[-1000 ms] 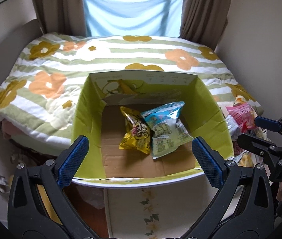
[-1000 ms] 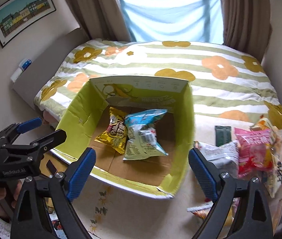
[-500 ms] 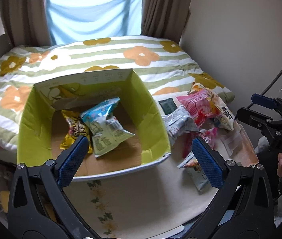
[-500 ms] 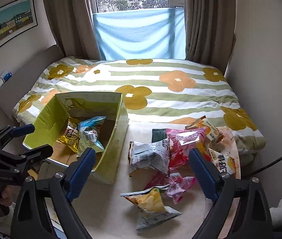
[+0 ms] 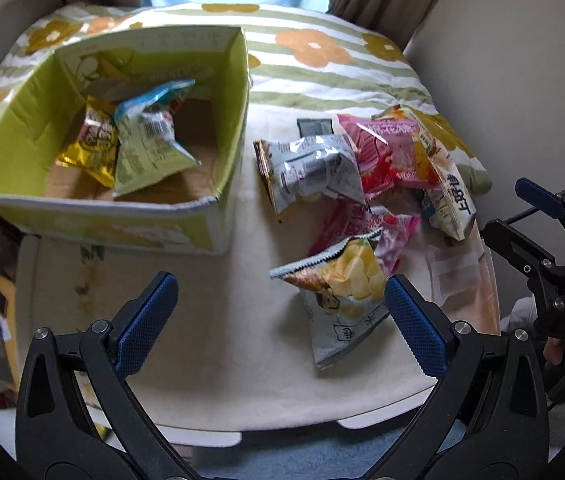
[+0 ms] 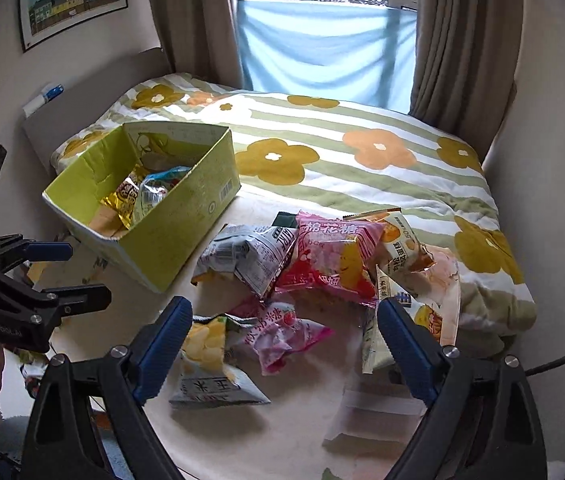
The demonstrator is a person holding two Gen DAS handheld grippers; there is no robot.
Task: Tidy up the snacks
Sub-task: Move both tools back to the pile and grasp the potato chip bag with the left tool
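A green cardboard box stands at the left of a cream table and holds a yellow snack bag and a blue-and-white bag. Several loose bags lie to its right: a grey bag, a red-pink bag, a chip bag and a small pink bag. My left gripper is open and empty above the table's front, near the chip bag. My right gripper is open and empty over the pink bag.
A bed with a flowered, green-striped blanket lies behind the table. A wall is close on the right. A clear flat wrapper lies at the table's front right. Curtains and a window are at the back.
Both views have swung right, from the box to the loose bags. Both grippers have come closer to the pile and stay open.
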